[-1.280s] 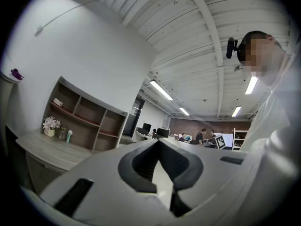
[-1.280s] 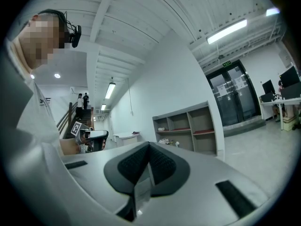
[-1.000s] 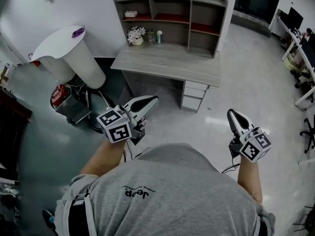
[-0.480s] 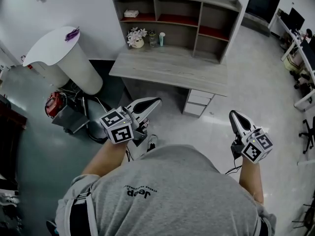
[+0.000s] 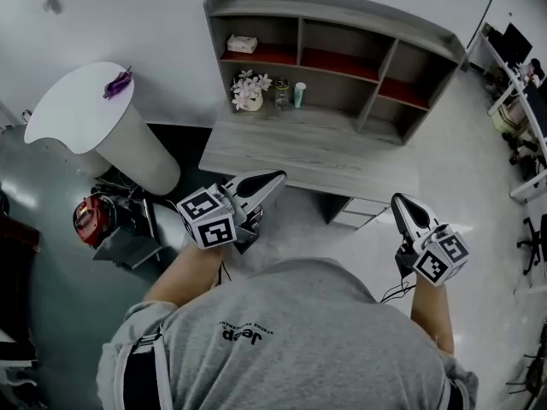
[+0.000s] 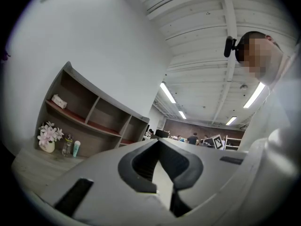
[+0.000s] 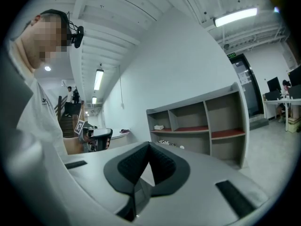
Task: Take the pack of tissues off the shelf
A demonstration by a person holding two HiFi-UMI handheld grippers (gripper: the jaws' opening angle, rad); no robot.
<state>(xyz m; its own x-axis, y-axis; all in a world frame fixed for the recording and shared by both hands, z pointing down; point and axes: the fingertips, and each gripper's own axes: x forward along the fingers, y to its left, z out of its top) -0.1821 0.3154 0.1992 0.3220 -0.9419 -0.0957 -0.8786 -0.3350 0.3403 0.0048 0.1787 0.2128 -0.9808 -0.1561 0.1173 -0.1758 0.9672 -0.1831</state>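
The pack of tissues (image 5: 243,43) is a small pale box in the top left compartment of the grey shelf unit (image 5: 386,56), on its red board. It also shows in the left gripper view, tissues (image 6: 59,101), and in the right gripper view, tissues (image 7: 159,127). My left gripper (image 5: 278,178) is shut with nothing in it, level, its tip over the desk's near edge. My right gripper (image 5: 399,202) is also shut and holds nothing, just short of the desk's right end. Both are well away from the shelf.
The wooden desk (image 5: 308,148) carries a flower vase (image 5: 249,92), a small jar (image 5: 280,92) and a teal tube (image 5: 299,94) under the shelf. A white round table (image 5: 81,109) stands at left, with a red device (image 5: 85,216) and cables on the floor.
Both grippers and the person have moved forward toward the desk. The shelf and desk now sit closer and larger in the head view; both grippers stay shut.
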